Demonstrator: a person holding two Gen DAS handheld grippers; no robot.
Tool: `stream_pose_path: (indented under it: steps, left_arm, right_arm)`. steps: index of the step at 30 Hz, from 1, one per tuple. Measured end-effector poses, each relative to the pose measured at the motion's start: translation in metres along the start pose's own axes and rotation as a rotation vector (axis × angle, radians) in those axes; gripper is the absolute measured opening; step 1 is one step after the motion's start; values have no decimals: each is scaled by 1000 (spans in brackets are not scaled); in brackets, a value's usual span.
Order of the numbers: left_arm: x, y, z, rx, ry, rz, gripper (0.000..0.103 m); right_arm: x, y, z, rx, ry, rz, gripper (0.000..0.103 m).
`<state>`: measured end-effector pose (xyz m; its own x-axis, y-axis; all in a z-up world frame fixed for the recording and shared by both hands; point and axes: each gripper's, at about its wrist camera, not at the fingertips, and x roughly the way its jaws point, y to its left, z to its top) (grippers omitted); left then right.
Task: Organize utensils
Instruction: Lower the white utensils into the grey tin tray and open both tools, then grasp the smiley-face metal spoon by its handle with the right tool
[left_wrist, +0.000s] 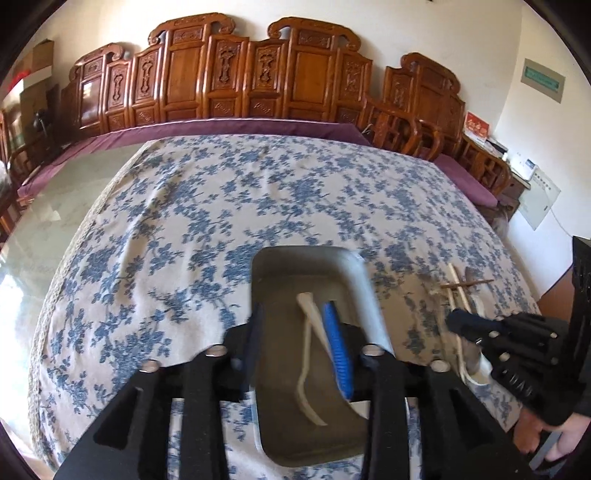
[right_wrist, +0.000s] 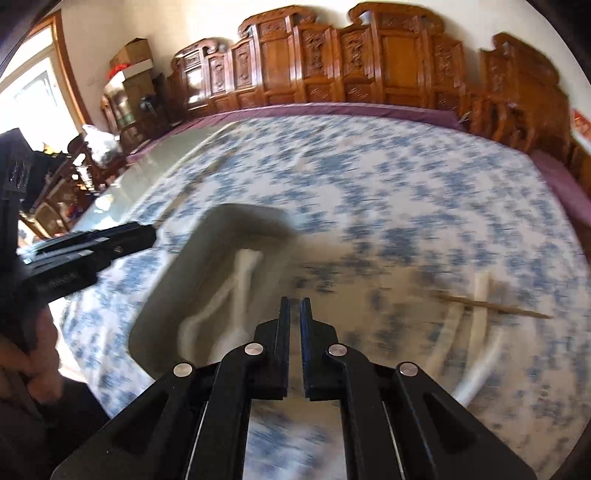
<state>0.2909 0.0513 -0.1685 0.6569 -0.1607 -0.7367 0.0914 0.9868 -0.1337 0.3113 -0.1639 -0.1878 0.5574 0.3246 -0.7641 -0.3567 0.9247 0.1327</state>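
Note:
A grey rectangular tray (left_wrist: 352, 267) sits on the blue-flowered tablecloth, and a white spoon (left_wrist: 306, 347) lies inside it. My left gripper (left_wrist: 291, 307) hovers over the tray with its jaws apart; nothing is pressed between the pads, and the spoon shows in the gap below. Right of the tray lie pale chopsticks (left_wrist: 457, 295) crossed by a brown chopstick (left_wrist: 469, 284). My right gripper (right_wrist: 295, 301) is shut on nothing, just right of the tray (right_wrist: 173, 284) and its spoon (right_wrist: 242, 273). The brown chopstick (right_wrist: 495, 305) lies further right, blurred.
The tablecloth (left_wrist: 221, 206) covers most of a glass-topped table with bare glass at the left. A white curved rim (right_wrist: 478, 376), maybe a plate, lies by the chopsticks. Carved wooden chairs (left_wrist: 236, 77) line the far side. A person's hand (left_wrist: 535, 432) holds the right gripper.

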Motion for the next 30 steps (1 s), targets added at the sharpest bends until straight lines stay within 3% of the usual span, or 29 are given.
stream_pose_path:
  steps: [6, 10, 21, 30]
  left_arm:
    - [-4, -31, 0, 31, -19, -32, 58]
    - [0, -53, -2, 60, -9, -53, 65]
    - [19, -92, -16, 145, 31, -55, 65]
    - [19, -97, -17, 154, 33, -80, 65]
  right_arm:
    - [-14, -61, -21, 28, 25, -114, 8]
    - [-7, -88, -33, 87, 59, -122, 17]
    - [41, -99, -37, 141, 201, -129, 17]
    - [54, -93, -40, 154, 279, -202, 15]
